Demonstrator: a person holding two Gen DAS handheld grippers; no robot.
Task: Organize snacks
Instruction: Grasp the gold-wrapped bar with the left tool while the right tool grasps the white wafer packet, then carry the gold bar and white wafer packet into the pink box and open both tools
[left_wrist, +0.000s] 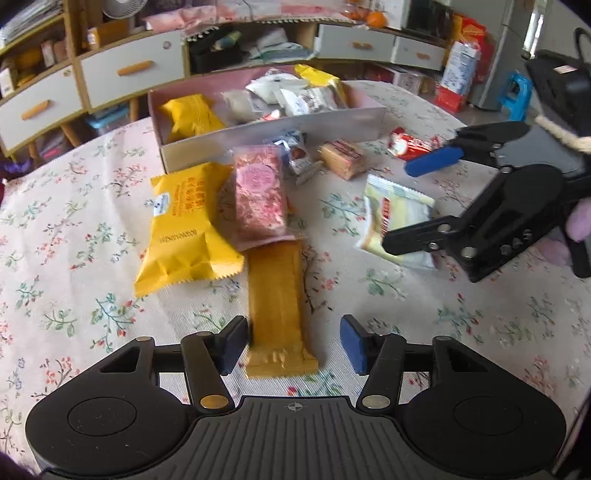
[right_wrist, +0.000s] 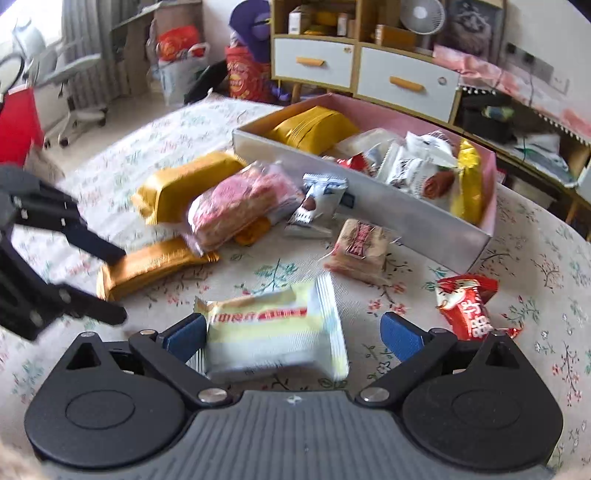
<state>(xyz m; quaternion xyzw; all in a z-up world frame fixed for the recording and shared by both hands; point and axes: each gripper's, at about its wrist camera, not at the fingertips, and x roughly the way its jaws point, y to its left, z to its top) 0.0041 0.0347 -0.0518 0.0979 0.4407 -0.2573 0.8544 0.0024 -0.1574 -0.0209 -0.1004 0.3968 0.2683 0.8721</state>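
Left wrist view
Left gripper (left_wrist: 291, 343): fingers apart around the near end of a long golden bar (left_wrist: 279, 306); the left pad seems to touch the wrapper, the right pad stands clear.
Golden bar: flat on the floral tablecloth (left_wrist: 74, 221), its far end tucked under a pink packet (left_wrist: 258, 192).
Yellow packet (left_wrist: 184, 225): just left of the pink one.
Box (left_wrist: 280, 136): far centre, several snacks inside.
Right gripper (left_wrist: 410, 206): at right, fingers spread over a pale yellow-white packet (left_wrist: 395, 210).

Right wrist view
Right gripper (right_wrist: 291, 332): fingers wide apart either side of the pale yellow-white packet (right_wrist: 277, 336); left pad beside it, right pad clear.
Red candy (right_wrist: 469, 310): on the cloth, near right.
Box (right_wrist: 369, 192): far right, holding wrapped snacks.
Left gripper (right_wrist: 118, 284): at left, fingers around the golden bar's (right_wrist: 155, 266) end.
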